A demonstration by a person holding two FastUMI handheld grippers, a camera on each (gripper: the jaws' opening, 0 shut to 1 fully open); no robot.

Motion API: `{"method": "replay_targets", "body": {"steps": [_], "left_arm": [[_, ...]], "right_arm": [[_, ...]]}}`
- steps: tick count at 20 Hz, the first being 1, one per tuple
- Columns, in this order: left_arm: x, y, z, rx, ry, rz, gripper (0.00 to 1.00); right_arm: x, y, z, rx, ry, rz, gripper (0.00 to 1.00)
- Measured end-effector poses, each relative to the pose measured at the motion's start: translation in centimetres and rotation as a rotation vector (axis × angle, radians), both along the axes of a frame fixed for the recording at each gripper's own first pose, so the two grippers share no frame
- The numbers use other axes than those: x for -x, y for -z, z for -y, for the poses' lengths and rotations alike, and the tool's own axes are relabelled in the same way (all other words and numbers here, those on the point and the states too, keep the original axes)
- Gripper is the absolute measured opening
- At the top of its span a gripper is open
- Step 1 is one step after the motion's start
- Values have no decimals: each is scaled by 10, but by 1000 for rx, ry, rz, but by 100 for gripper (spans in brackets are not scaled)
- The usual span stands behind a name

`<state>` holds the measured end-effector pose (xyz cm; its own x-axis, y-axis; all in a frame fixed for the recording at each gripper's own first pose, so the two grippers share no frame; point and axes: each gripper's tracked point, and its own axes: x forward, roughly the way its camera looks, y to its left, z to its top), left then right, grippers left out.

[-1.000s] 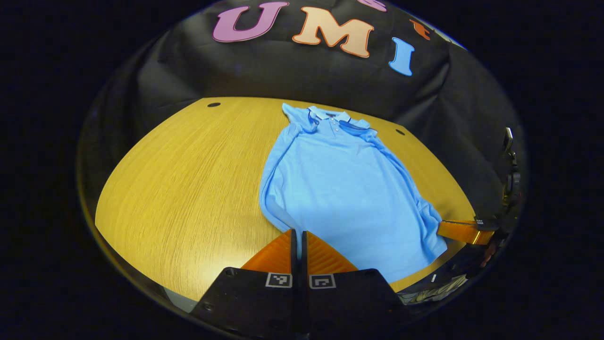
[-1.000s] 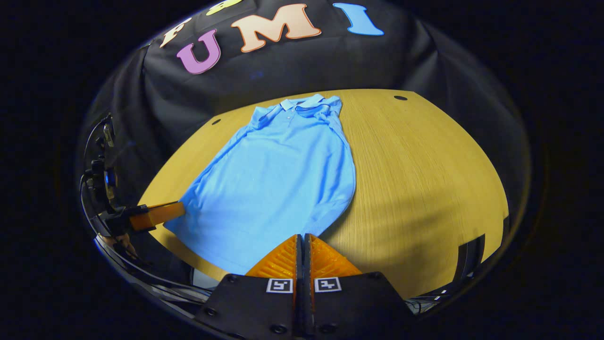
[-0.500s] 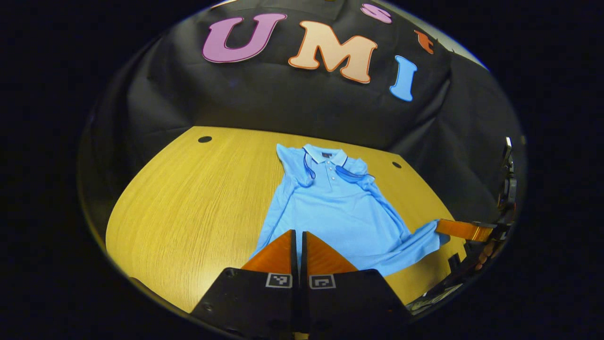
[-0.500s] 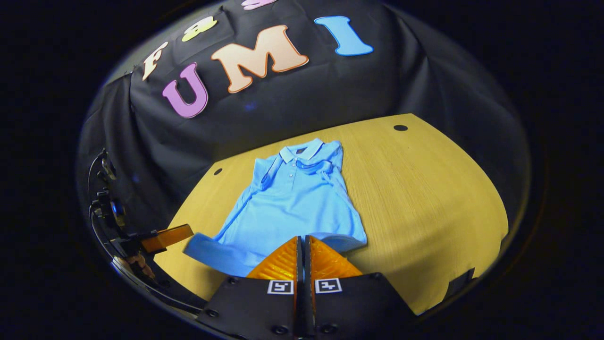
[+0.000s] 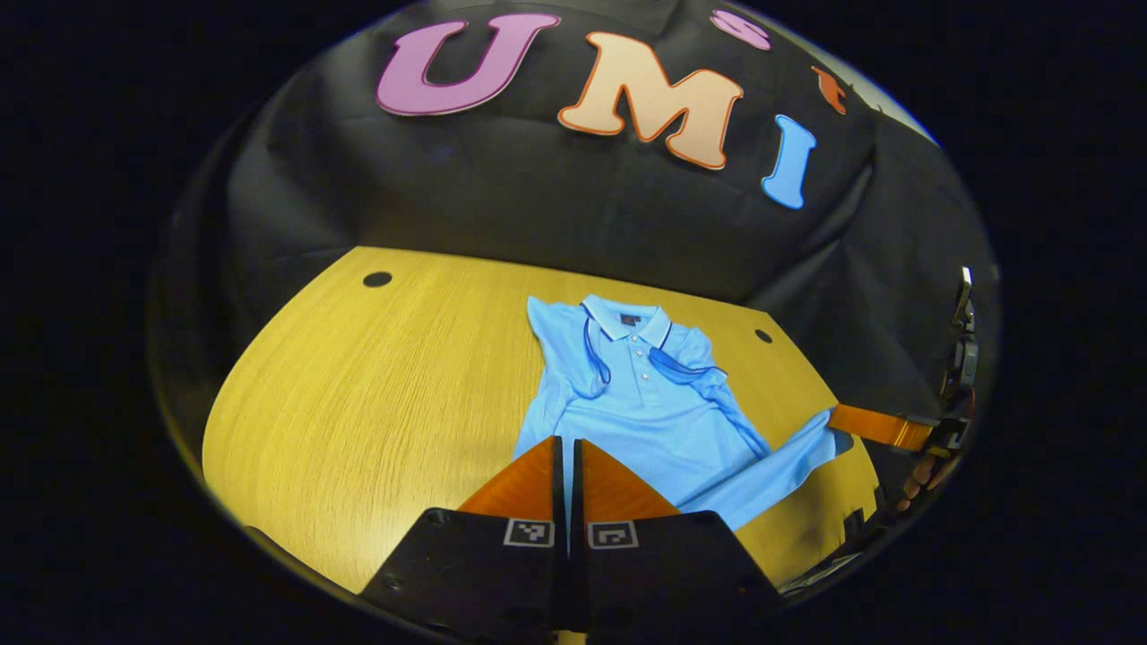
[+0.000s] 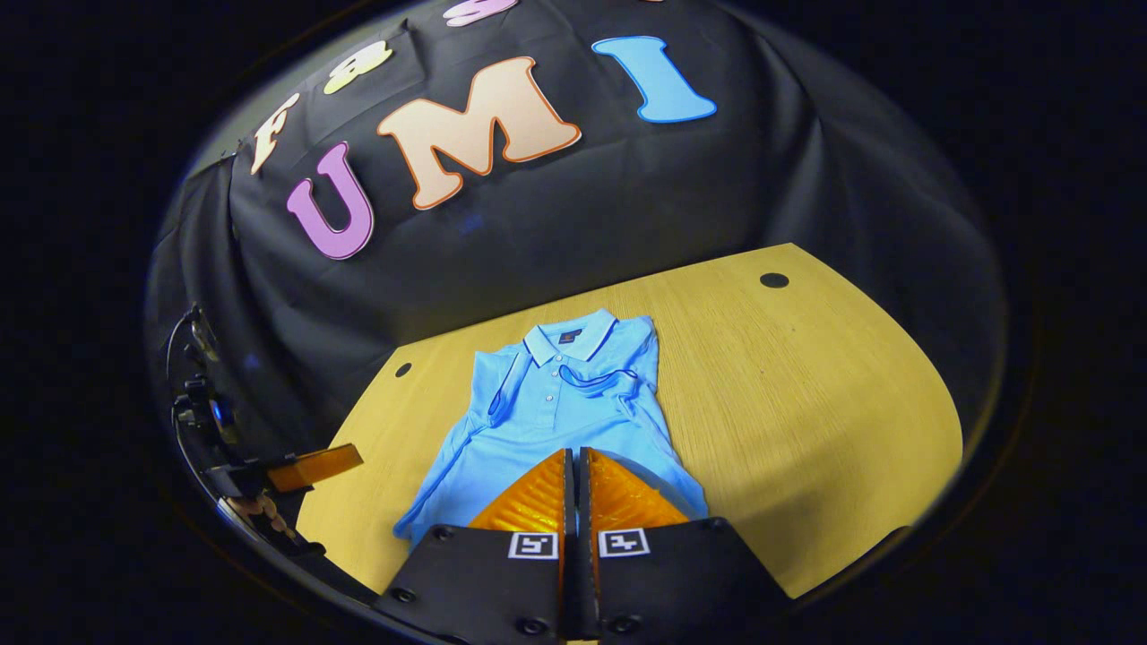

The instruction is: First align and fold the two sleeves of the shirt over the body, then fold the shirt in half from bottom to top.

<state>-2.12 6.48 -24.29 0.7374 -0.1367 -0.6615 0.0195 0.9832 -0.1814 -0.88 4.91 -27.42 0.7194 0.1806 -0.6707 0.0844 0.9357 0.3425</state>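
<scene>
A light blue polo shirt [image 5: 627,412] lies collar-far on the wooden table [image 5: 358,403], both sleeves folded over its chest. In the left gripper view my left gripper [image 5: 566,441] is shut, low over the shirt's near left part. The right gripper [image 5: 883,428] shows at the right edge, and the shirt's lifted hem corner [image 5: 820,439] stretches up to it. In the right gripper view my right gripper [image 6: 573,452] is shut on the hem over the shirt [image 6: 564,394]. There a strip of bare table separates the left gripper [image 6: 314,466] from the cloth.
The table [image 6: 806,403] has small dark holes near its far corners [image 5: 377,279] [image 6: 774,279]. A hand [image 5: 914,484] holds the right gripper at the table's right side. Cables and a stand [image 6: 193,394] sit off the table's left edge.
Both grippers have gone forward towards the collar, carrying the hem up off the table. In the right gripper view the cloth reached the left gripper before; now a gap shows.
</scene>
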Motion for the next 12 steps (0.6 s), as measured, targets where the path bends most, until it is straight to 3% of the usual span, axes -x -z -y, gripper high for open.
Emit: {"method": "replay_targets", "body": {"steps": [1, 4, 6, 8, 12], "left_arm": [[11, 6, -2, 0, 1, -26, 0], [47, 29, 7, -2, 21, -77, 71], [64, 44, 12, -26, 37, -100, 75], [80, 61, 19, -27, 38, -142, 94], [99, 94, 21, -23, 4, -218, 99]], "right_arm": [[2, 1, -1, 6, -10, -1, 2], [10, 5, -4, 10, -24, -7, 2], [16, 8, -5, 8, -29, -14, 2], [23, 10, -5, 10, -36, -20, 2], [31, 9, -3, 12, -42, -23, 2]]}}
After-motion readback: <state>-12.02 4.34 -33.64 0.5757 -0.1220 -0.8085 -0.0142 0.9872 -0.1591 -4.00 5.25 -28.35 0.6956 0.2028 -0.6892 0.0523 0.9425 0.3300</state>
